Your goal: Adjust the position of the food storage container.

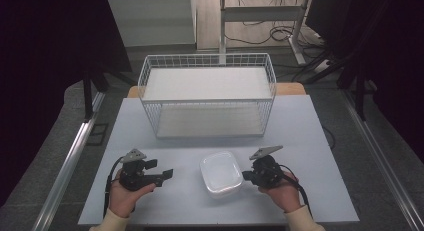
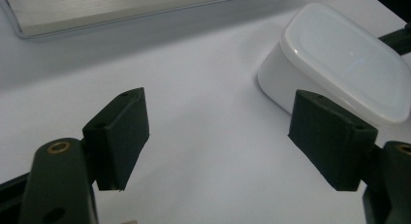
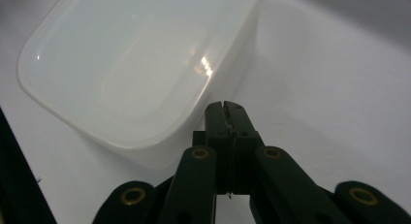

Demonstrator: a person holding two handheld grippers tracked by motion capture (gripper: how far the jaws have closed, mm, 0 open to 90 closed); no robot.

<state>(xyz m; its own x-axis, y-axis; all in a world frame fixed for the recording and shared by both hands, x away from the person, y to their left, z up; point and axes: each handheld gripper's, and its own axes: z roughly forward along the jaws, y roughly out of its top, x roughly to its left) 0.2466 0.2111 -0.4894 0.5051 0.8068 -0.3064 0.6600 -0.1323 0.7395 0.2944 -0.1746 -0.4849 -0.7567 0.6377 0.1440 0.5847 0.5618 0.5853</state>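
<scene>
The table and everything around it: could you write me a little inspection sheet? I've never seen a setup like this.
Surface: pale blue table, bare around the items.
Job's things: white lidded container near the front edge; white wire basket with two shelves at the back, nothing on them.
Clutter: nothing seen.
Grippers: left gripper open, jaws wide apart, short of the container; right gripper shut, its tips beside the container's side.
Cables: one trails from each gripper; more lie on the floor behind.
Surroundings: dark curtains at both sides, metal rails, desk legs beyond.

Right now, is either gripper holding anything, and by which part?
Nothing is held. The left gripper is open beside the white container; the right gripper is shut on nothing at the container's side.
</scene>
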